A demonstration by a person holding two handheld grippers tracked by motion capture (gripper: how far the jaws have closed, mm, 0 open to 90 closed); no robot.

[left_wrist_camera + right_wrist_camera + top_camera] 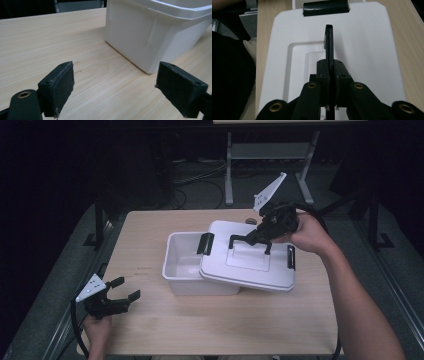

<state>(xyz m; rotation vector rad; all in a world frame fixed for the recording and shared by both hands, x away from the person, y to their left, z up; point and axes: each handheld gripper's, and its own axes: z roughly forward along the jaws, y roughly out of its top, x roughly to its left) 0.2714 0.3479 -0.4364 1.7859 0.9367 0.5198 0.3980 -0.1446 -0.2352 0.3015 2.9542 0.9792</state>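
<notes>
White plastic lid sits skewed, half over the white plastic bin, right gripper jaws clamped on its black handle, left gripper gaping idle on the counter — probably mid-move.

The lid covers the right part of the white bin, hiding its inside there. A small dark thing just behind the lid is too small to tell.
</notes>
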